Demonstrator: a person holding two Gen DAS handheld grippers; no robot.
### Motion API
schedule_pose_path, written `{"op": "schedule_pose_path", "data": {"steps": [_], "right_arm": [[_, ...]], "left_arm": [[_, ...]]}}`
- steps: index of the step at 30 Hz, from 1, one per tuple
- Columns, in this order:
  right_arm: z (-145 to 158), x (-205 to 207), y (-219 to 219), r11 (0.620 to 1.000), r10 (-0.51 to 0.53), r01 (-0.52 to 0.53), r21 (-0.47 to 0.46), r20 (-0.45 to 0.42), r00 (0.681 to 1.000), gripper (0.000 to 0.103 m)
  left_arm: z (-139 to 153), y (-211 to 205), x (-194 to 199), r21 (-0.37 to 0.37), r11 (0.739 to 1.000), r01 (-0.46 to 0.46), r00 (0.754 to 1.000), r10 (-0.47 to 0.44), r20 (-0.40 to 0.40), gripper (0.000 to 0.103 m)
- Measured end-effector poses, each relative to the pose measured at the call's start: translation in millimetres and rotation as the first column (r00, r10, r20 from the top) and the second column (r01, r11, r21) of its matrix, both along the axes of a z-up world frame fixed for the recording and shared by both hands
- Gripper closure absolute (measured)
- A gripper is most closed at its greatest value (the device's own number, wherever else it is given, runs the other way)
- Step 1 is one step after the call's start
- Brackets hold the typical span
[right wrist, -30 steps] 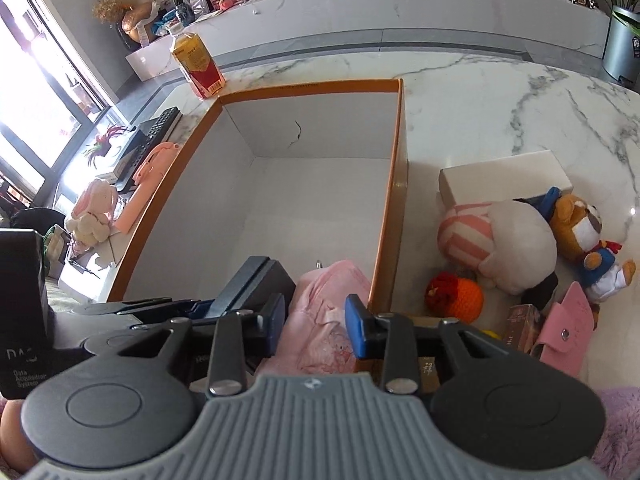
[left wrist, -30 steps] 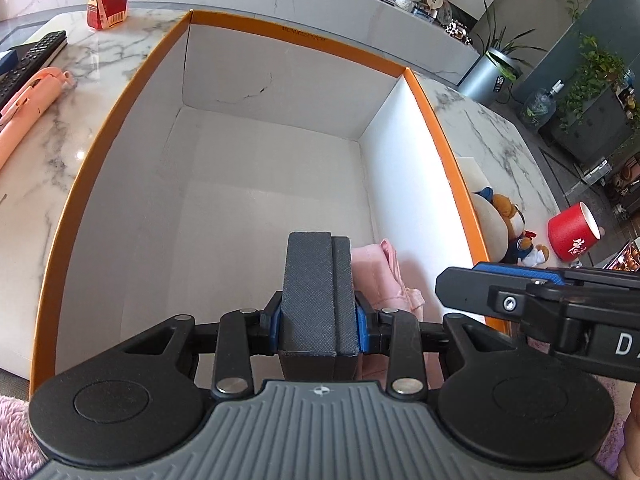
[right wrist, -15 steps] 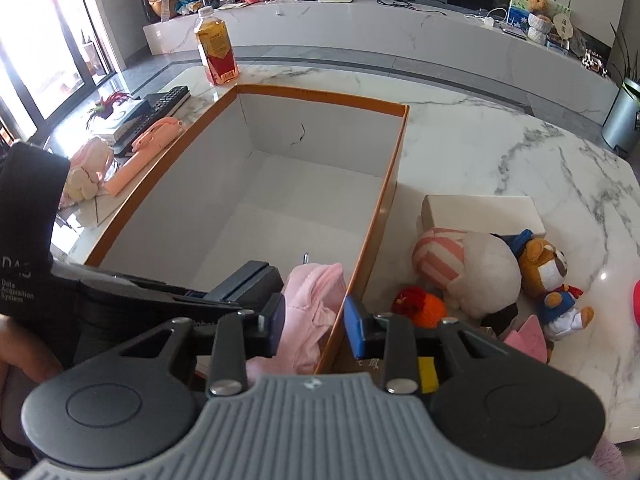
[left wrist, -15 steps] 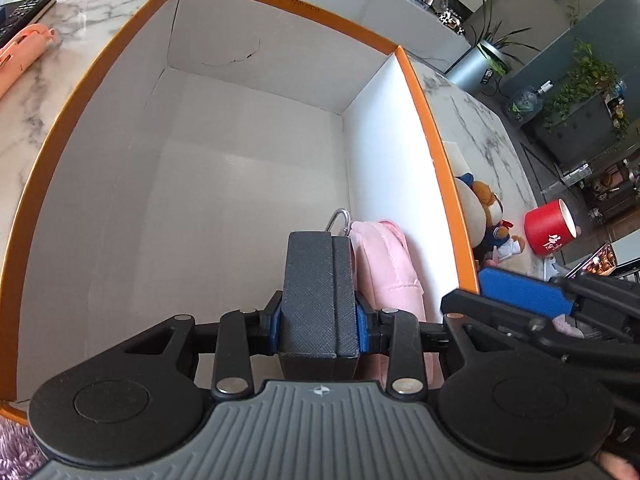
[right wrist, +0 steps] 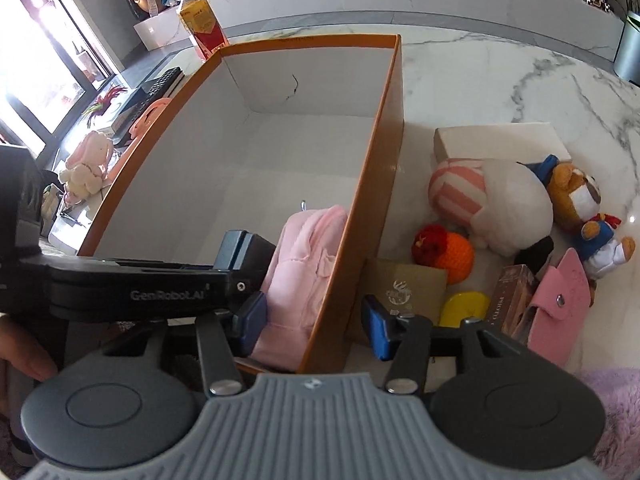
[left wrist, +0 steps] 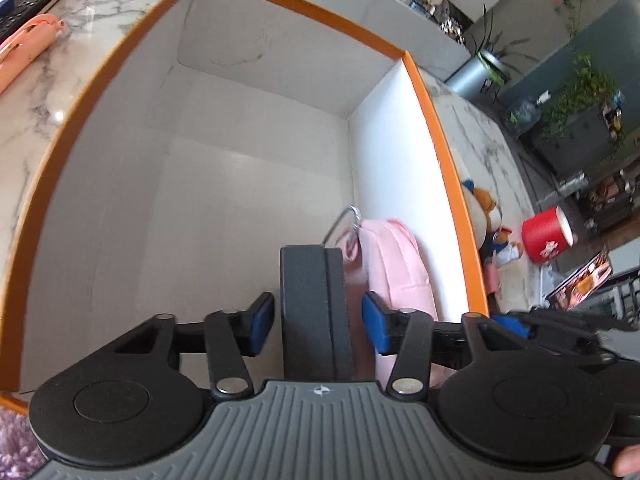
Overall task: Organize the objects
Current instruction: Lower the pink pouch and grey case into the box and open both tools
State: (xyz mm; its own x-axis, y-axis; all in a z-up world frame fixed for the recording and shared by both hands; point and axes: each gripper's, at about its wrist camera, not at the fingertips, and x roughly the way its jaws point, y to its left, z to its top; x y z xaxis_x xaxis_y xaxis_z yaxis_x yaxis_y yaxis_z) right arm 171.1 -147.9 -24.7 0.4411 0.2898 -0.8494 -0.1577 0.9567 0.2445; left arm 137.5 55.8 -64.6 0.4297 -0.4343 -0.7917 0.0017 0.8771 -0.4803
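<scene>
A dark textured case (left wrist: pixel 312 292) stands upright between the fingers of my left gripper (left wrist: pixel 318 320). The jaws are opening, and a gap shows on each side of the case. Just right of it, a small pink backpack (left wrist: pixel 394 264) with a metal ring lies in the near right corner of the orange-rimmed white box (left wrist: pixel 304 4). In the right wrist view, my right gripper (right wrist: pixel 313 322) is opening astride the box's right wall (right wrist: pixel 384 128). Its left pad is beside the pink backpack (right wrist: pixel 304 264) and nothing is gripped. The dark case (right wrist: pixel 244 248) shows at the left.
Right of the box on the marble top lie plush toys (right wrist: pixel 500 200), an orange knitted ball (right wrist: pixel 452 252), a pink pouch (right wrist: pixel 560 300), a white box (right wrist: pixel 496 140) and a brown carton (right wrist: pixel 404 284). A drink bottle (right wrist: pixel 202 28) stands behind the box. A remote (left wrist: pixel 28 4) lies to its left.
Both pairs of jaws have spread. The left pads have come off the dark case and the right pads off the pink backpack, which now lies in the box corner.
</scene>
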Motion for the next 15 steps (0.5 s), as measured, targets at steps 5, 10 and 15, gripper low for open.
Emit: {"op": "schedule_pose_path", "data": {"steps": [5,10,15], "right_arm": [[2,-2,-3,1.000,-0.002,0.002,0.023,-0.003,1.000,0.074],[0,-1,-3,1.000,-0.004,0.004,0.023,-0.006,1.000,0.074],[-1,-2,-5,0.999,-0.009,0.010,0.035,-0.009,1.000,0.073]], "left_arm": [[3,1,0,-0.006,1.000,0.002,1.000,-0.002,0.005,0.059],[11,-13,-3,0.069,0.997,0.040,0.999,-0.042,0.026,0.063],[22,-29,-7,0.294,0.955,0.030,0.997,-0.050,0.060,0.064]]}}
